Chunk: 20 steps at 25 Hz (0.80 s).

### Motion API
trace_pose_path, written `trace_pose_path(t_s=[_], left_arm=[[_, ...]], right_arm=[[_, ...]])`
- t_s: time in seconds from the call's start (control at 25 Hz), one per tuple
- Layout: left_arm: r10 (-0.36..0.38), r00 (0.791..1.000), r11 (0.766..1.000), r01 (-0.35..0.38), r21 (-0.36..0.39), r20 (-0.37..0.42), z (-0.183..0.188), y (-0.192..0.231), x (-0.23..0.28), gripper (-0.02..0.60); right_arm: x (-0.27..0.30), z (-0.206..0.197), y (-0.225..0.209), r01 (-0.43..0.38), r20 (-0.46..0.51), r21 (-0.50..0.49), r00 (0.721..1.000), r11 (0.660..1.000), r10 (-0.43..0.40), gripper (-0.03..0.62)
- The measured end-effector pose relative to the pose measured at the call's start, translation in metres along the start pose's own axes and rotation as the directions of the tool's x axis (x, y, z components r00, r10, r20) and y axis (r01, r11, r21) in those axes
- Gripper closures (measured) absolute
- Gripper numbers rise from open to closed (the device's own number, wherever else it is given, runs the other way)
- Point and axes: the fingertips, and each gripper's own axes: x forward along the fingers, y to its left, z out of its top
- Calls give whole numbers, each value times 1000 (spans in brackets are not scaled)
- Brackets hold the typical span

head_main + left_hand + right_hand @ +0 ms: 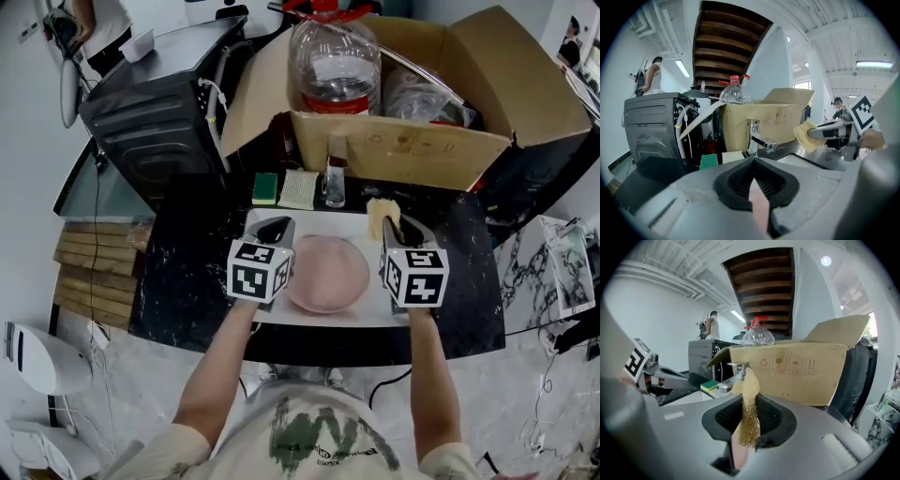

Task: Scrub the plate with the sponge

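1. Gripping just the near-left rim of the pink plate [326, 274], your left gripper [273, 231] is clamped on a thin edge. Push hard and the plate may pivot or slip down into the white sink [352, 225].
2. Your right gripper [403, 231] is closed on the yellow sponge [379, 217], which sits beside the plate's far-right rim.
3. The sponge's long axis runs out along the jaws, its free end pointing away from you toward the cardboard box [403, 145]. That loose end could fold instead of scrubbing.
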Motion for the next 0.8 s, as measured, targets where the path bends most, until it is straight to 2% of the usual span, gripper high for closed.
trace_pose_path(t_s=[0.12, 0.28, 0.8], left_arm=[[10, 1000, 1000, -10, -4, 7, 2, 2, -3, 581], [21, 1000, 1000, -21, 1, 18, 5, 2, -8, 581], [46, 999, 999, -45, -16, 19, 1, 7, -15, 581]], right_arm=[[-10, 11, -4, 35, 68, -10, 997, 999, -34, 525], [-16, 12, -4, 32, 99, 8, 995, 999, -33, 528], [-21, 14, 2, 6, 123, 25, 992, 1000, -9, 528]])
